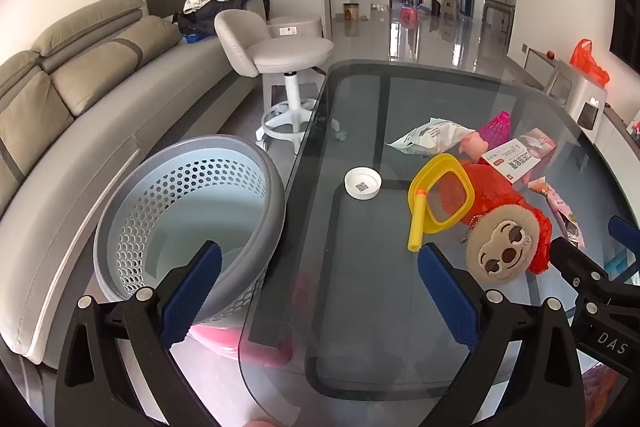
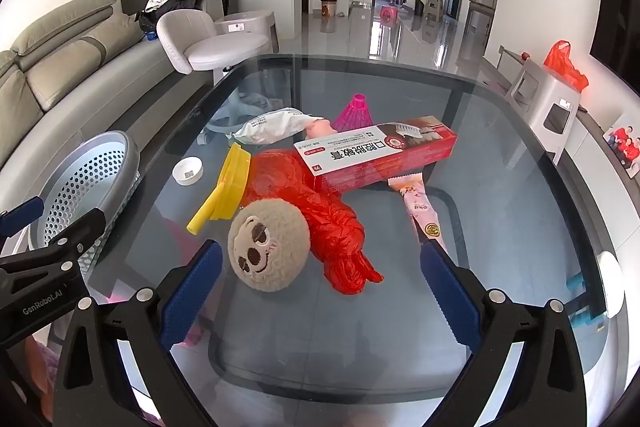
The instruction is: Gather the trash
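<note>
A glass table [image 1: 360, 99] [image 2: 500, 131] carries a pile: a red plastic bag [image 2: 316, 203] [image 1: 492, 187], a red-and-white toothpaste box [image 2: 376, 155] [image 1: 520, 155], a white crumpled packet [image 2: 272, 125] [image 1: 432, 135], a pink snack wrapper [image 2: 420, 207] [image 1: 560, 211], a white cap [image 1: 363, 183] [image 2: 188, 171], a round plush face [image 2: 268, 251] [image 1: 502, 247], a yellow toy frame [image 1: 440, 195] [image 2: 228, 187] and a pink shuttlecock [image 2: 354, 113] [image 1: 498, 127]. A grey perforated bin [image 1: 192, 211] [image 2: 84, 183] stands left of the table. My left gripper [image 1: 320, 291] is open and empty between bin and table. My right gripper [image 2: 320, 291] is open and empty before the plush face.
A grey sofa [image 1: 80, 99] runs along the left wall, with a white swivel stool [image 1: 280, 55] at the table's far left corner. A grey appliance with an orange bag [image 2: 560, 83] stands on the right-hand counter. Something pink [image 1: 240, 343] lies under the table by the bin.
</note>
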A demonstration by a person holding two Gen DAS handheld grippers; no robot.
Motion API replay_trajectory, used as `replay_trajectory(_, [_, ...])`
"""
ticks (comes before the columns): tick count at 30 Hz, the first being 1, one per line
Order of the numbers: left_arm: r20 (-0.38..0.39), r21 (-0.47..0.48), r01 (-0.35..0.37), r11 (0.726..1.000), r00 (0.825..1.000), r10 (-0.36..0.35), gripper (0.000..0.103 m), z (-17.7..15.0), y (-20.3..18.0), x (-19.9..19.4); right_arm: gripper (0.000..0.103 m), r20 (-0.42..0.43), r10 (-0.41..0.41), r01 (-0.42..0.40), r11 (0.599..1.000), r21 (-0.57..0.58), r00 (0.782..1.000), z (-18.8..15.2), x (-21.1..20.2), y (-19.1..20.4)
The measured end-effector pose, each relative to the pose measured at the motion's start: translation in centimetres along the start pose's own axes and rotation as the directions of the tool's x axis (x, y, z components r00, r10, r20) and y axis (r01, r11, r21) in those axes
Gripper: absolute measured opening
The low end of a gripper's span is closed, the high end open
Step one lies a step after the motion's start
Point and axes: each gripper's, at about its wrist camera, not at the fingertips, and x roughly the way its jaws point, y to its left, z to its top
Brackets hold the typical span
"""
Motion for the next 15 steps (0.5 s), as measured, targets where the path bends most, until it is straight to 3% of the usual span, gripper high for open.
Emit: replay_trajectory(15, [-0.005,0.003,-0.003,1.000,1.000,0.003,0.096,0.01,-0.02,0.03,0.095,0.010,-0.001,0.001,1.000,0.001,1.000,0.02,-0.13,-0.07])
